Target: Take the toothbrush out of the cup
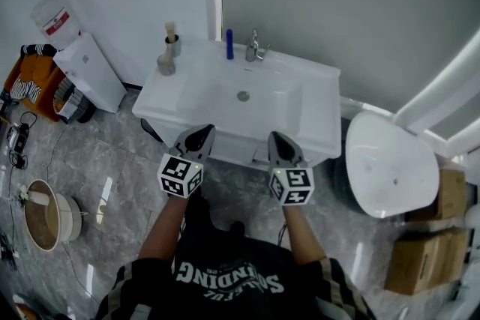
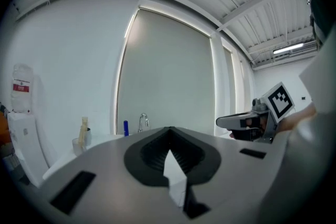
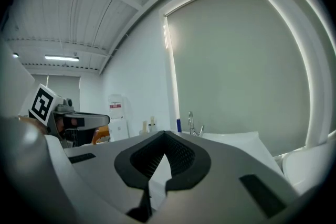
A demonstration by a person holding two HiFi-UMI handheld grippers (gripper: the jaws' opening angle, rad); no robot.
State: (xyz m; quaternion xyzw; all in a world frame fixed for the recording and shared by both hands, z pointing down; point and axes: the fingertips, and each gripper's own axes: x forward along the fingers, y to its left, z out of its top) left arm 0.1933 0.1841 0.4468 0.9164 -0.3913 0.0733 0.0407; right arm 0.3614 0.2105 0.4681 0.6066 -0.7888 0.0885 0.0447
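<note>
**Toothbrush in its cup at the back of the sink, both grippers clenched and well short of it**

Both pairs of jaws are pressed together with nothing between them; each gripper view shows the pads meeting at the tips. I hold the left gripper (image 1: 202, 133) and the right gripper (image 1: 277, 139) side by side, close above the front edge of the white sink (image 1: 300, 109), pointing towards the back wall.

The toothbrush (image 1: 170, 31) stands upright, head up, in a dark cup (image 1: 175, 49) at the back left corner of the sink top, well apart from either gripper. A clear glass (image 1: 166, 66) sits just in front of the cup. A blue stick-like item (image 1: 229, 43) and the faucet (image 1: 254, 47) stand further right along the back edge.

I judge the reach has not begun, and the left gripper has the shorter path.

What worries me from here:
- The clear glass lies almost on the line in. A low approach could knock it over or push it into the cup.
- If I arrive with the jaws closed, the tips would strike the handle and tip the cup instead of straddling the brush.
- The handle is thin, so a grip off its centre could let it twist or slip out.
- The cup looks light. A slanted pull could drag it along or topple it, so the lift should go straight up.
</note>
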